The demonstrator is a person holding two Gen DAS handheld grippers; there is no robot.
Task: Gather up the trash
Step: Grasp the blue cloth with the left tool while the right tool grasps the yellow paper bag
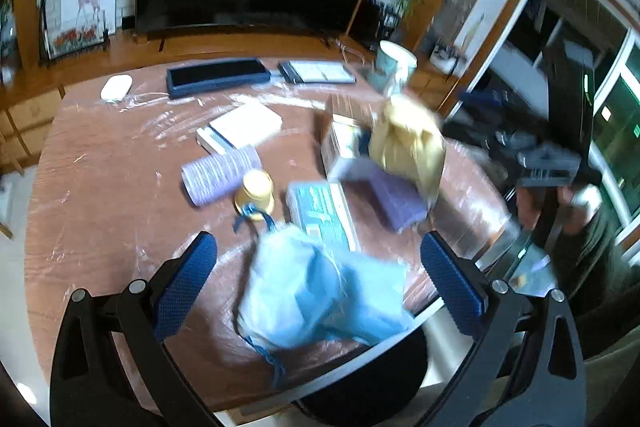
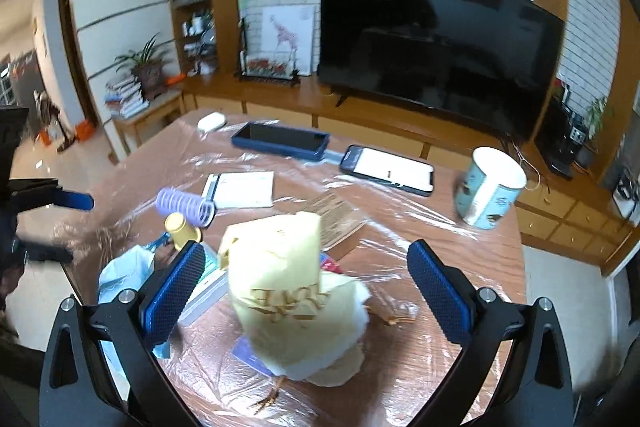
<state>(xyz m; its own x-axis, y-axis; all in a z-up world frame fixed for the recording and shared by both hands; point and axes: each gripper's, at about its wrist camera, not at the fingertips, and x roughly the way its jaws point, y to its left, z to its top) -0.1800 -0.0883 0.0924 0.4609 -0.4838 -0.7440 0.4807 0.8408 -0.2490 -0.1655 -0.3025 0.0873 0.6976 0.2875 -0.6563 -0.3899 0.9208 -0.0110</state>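
Note:
A crumpled light-blue plastic bag (image 1: 320, 291) with a blue drawstring lies at the table's near edge, between the fingers of my open left gripper (image 1: 320, 271); it also shows in the right wrist view (image 2: 120, 275). A crumpled yellow paper bag (image 2: 288, 291) with gold lettering stands between the fingers of my open right gripper (image 2: 306, 283); it also shows, blurred, in the left wrist view (image 1: 408, 143). Neither gripper touches its bag. My right gripper (image 1: 548, 163) appears blurred at the right of the left wrist view.
The wooden table (image 1: 100, 187) is covered in clear film. On it lie a purple hair roller (image 1: 220, 175), a small yellow cup (image 1: 256, 191), a white book (image 1: 240, 127), boxes (image 1: 320, 215), a keyboard (image 1: 218, 75), a phone (image 2: 386, 169), a mouse (image 1: 116, 87) and a mug (image 2: 490, 187). A TV (image 2: 436, 47) stands behind.

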